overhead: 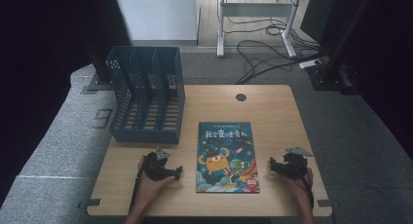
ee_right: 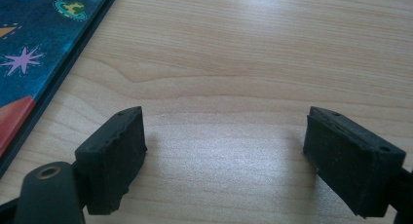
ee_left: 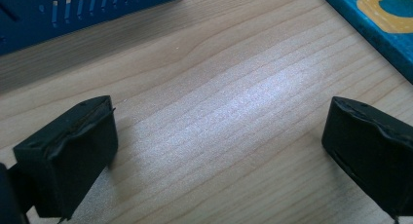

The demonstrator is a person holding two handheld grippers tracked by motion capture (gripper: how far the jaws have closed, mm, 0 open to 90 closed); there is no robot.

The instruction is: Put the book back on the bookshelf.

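Observation:
A children's picture book [overhead: 227, 157] with a dark blue cover and an orange monster lies flat near the front middle of the wooden table [overhead: 272, 112]. My left gripper [overhead: 168, 173] rests on the table just left of the book, jaws wide apart with bare wood between them [ee_left: 219, 146]. The book's edge [ee_left: 384, 24] shows at the upper right of the left gripper view. My right gripper [overhead: 281, 168] rests right of the book, open and empty [ee_right: 226, 156]. The book's cover [ee_right: 34, 53] runs along the left of the right gripper view.
A blue plastic file rack [overhead: 146, 95] with several slots stands at the table's back left; its perforated wall [ee_left: 73, 14] shows in the left gripper view. A round cable hole [overhead: 240, 97] sits near the far edge. Cables and desk legs [overhead: 272, 44] lie on the floor beyond.

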